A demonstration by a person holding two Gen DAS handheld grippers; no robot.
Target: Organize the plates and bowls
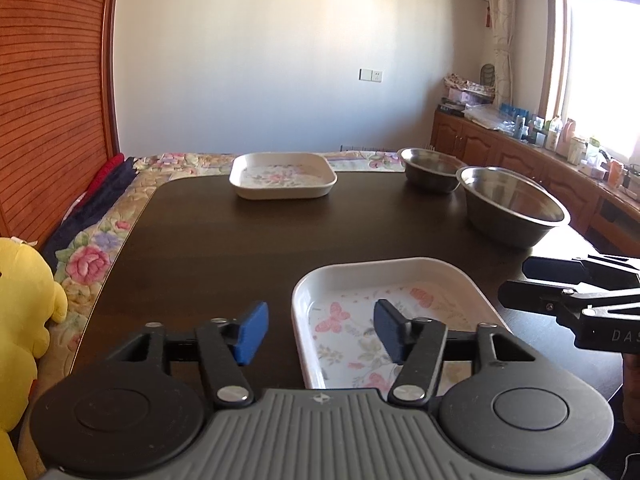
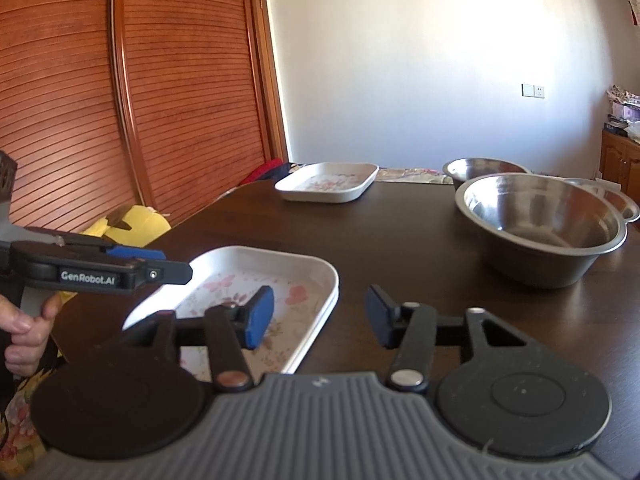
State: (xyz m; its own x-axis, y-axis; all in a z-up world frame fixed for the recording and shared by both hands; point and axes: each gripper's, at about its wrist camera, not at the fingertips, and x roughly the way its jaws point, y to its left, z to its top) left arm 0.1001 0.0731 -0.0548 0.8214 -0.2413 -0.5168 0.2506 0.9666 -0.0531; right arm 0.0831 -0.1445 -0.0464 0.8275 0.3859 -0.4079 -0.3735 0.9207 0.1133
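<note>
A white rectangular plate with a floral print (image 1: 400, 300) (image 2: 240, 276) lies at the near side of the dark table (image 1: 224, 248). My left gripper (image 1: 320, 334) stands open astride its left rim, pads not touching it. The right gripper (image 2: 320, 316) is open too, with the plate's right rim between its blue pads. Each gripper shows in the other's view: the right one (image 1: 516, 283), the left one (image 2: 173, 264). A second matching plate (image 1: 282, 176) (image 2: 328, 182) sits at the far edge. A large steel bowl (image 1: 512, 204) (image 2: 540, 232) and a smaller one (image 1: 430, 168) (image 2: 484, 170) stand at the right.
A yellow plush toy (image 1: 24, 300) and floral bedding (image 1: 92, 256) lie left of the table. A slatted wooden door (image 2: 160, 80) rises behind them. Wooden cabinets (image 1: 520, 152) with bottles run under the window at the right. Part of another steel rim (image 2: 624, 202) shows behind the large bowl.
</note>
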